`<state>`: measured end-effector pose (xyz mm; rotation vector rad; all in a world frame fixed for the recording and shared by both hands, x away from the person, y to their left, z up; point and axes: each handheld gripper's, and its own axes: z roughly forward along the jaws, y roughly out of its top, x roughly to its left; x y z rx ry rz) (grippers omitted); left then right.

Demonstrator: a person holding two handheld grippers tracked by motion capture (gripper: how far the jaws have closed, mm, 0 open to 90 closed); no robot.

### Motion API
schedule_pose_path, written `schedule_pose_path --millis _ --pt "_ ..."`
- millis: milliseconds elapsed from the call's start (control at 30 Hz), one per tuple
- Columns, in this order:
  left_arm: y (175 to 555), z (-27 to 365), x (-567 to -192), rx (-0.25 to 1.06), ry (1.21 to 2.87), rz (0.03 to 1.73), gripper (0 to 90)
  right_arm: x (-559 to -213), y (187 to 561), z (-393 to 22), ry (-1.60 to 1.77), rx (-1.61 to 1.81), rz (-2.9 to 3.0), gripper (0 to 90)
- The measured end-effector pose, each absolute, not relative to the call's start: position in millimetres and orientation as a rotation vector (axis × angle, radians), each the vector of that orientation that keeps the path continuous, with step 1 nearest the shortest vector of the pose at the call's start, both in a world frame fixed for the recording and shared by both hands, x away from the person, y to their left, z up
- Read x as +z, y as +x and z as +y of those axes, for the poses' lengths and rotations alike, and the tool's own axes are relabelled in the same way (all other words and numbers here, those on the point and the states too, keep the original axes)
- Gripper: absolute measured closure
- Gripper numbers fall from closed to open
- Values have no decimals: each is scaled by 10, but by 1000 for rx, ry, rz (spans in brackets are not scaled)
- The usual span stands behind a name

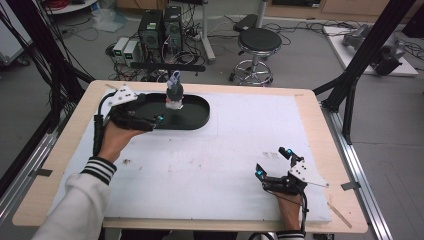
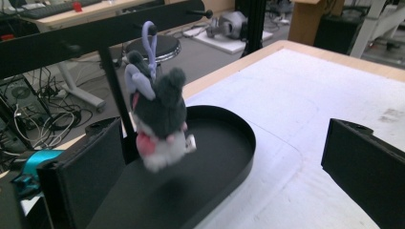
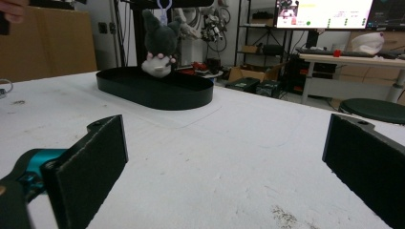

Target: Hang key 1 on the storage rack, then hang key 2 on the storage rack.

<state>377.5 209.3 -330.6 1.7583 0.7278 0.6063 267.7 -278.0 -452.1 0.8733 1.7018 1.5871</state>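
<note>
A small grey and white plush toy (image 1: 174, 95) with a lilac loop stands upright in a black oval tray (image 1: 202, 119) at the back left of the table. My left gripper (image 1: 155, 107) is at the tray's left end, pointing at the toy, open and with nothing held. In the left gripper view the plush toy (image 2: 160, 119) stands beyond the wide-apart jaws, above the tray (image 2: 244, 160) floor. My right gripper (image 1: 272, 162) rests open near the front right of the mat. From the right gripper view, the toy (image 3: 160, 43) and tray (image 3: 157, 95) lie far off, ahead and to the left.
A white mat (image 1: 240, 150) covers most of the wooden table (image 1: 312, 110). Behind the table stand a round stool (image 1: 259, 42) and computer towers (image 1: 160, 30) with cables. Black frame posts (image 1: 365, 55) rise at the table's right and left sides.
</note>
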Motion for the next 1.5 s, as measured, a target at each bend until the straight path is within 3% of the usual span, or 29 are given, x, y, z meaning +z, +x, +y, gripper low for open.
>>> schedule_pose_path --millis 633,1500 --pt "3091 2718 -3603 594 1688 652 17 -4521 2675 -2777 870 1587 1705 6" --pt "3094 2866 -3601 561 1748 647 17 -4521 2670 -2768 860 1574 1707 7"
